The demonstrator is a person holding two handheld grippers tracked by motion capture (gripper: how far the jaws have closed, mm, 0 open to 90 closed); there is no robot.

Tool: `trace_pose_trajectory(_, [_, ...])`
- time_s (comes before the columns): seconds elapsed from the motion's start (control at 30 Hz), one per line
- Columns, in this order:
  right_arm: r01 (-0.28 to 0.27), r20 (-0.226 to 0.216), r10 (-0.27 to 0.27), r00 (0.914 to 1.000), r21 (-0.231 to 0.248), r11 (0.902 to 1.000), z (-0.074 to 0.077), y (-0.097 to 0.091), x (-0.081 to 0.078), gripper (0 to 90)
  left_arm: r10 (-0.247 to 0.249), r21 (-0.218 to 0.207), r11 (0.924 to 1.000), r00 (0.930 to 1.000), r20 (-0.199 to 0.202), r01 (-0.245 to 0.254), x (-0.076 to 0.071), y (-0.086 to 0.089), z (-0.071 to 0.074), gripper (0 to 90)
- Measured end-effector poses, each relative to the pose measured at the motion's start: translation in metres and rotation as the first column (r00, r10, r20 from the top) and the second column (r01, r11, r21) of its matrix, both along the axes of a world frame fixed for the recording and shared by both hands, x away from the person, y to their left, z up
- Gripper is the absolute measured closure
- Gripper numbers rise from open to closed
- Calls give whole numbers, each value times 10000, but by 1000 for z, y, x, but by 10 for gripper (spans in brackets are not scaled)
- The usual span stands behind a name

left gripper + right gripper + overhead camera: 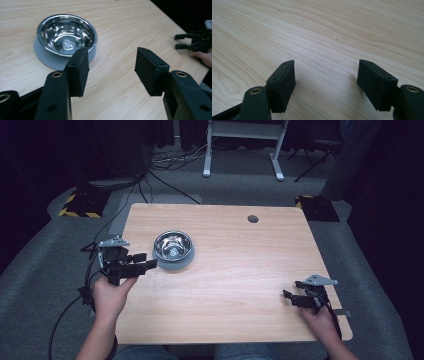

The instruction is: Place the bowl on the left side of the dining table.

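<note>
While my left claw (150,263) hangs wide open and empty beside the steel bowl (173,246), left of centre on the surface (240,285), I risk nudging its rim and sliding it. My right claw (287,295) gapes empty, lower right.

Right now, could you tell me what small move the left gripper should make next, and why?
Probably ease the left gripper forward until its open jaws straddle the near rim of the steel bowl. The jaws hold nothing, the bowl sits just ahead on its grey base, and the right gripper rests far off with open jaws.
</note>
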State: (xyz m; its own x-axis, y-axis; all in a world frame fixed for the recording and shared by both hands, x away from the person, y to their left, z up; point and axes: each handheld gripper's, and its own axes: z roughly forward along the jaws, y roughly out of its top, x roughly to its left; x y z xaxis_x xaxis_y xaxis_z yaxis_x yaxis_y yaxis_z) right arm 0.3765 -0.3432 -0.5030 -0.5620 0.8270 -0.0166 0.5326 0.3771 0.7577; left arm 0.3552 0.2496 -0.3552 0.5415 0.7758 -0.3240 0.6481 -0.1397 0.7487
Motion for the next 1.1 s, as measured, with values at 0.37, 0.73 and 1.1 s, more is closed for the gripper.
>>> trace_pose_trajectory(0.37, [-2,2,2,10000,-3,10000,0,0,0,309,-168,508,9986,9981,598,138,-38,-7,-17,446])
trace_pose_trajectory(0.73, [20,18,-20,10000,-26,10000,0,0,0,303,-220,407,9990,9966,795,188,-55,3,-47,438])
trace_pose_trajectory(1.1, [22,18,-22,10000,-30,10000,0,0,0,302,-621,1393,9886,9977,258,580,-63,-6,-67,424])
